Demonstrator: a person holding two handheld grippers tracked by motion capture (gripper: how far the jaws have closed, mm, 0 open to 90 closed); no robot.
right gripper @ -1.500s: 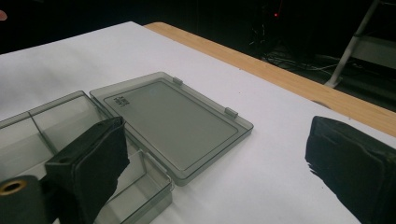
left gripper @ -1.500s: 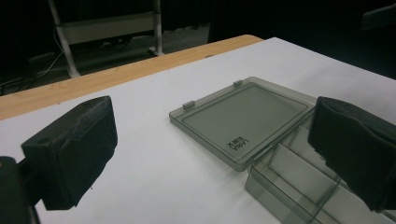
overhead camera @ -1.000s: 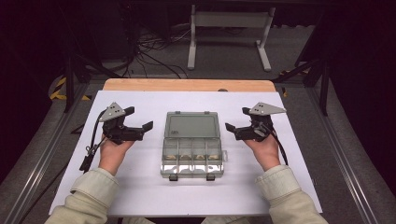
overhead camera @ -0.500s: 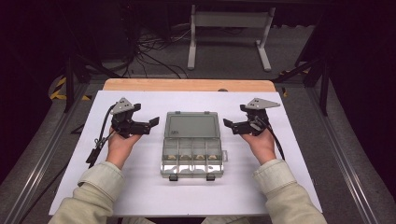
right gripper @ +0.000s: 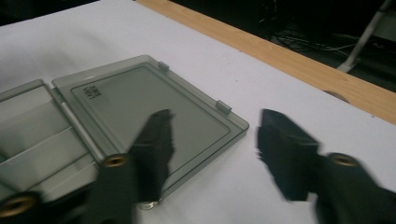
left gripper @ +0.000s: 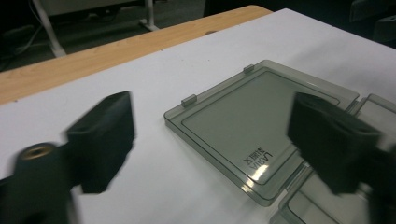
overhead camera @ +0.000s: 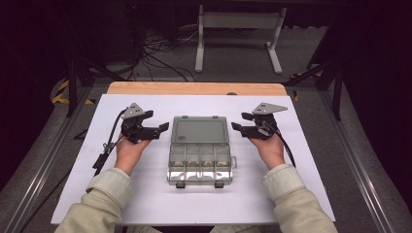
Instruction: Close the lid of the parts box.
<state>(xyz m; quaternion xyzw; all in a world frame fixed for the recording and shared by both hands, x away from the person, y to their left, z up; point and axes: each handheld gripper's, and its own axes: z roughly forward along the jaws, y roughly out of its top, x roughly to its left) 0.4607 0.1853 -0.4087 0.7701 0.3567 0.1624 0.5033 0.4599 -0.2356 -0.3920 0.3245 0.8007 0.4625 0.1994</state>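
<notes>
A clear plastic compartment box [overhead camera: 200, 162] lies at the middle of the white mat, its lid [overhead camera: 198, 131] folded flat toward the far side. My left gripper [overhead camera: 156, 121] is just left of the lid, its jaws pointing at it. From the right, my right gripper [overhead camera: 241, 121] mirrors it. Both pairs of jaws have just been closing and hold nothing. In the left gripper view the left gripper [left gripper: 212, 116] frames a corner of the lid [left gripper: 261, 93] without touching it. Likewise, the right gripper [right gripper: 217, 135] frames the other corner of the lid [right gripper: 126, 98], beside the compartments [right gripper: 32, 126].
The white mat [overhead camera: 194, 204] covers a wooden table whose far edge [overhead camera: 194, 88] shows bare. A metal stand [overhead camera: 238, 22] and cables [overhead camera: 155, 58] are on the floor beyond. The left gripper's cable [overhead camera: 104, 155] trails over the mat's left side.
Both hands have moved inward toward the box's lid and slightly down. The jaws of both grippers stand narrower than before.
</notes>
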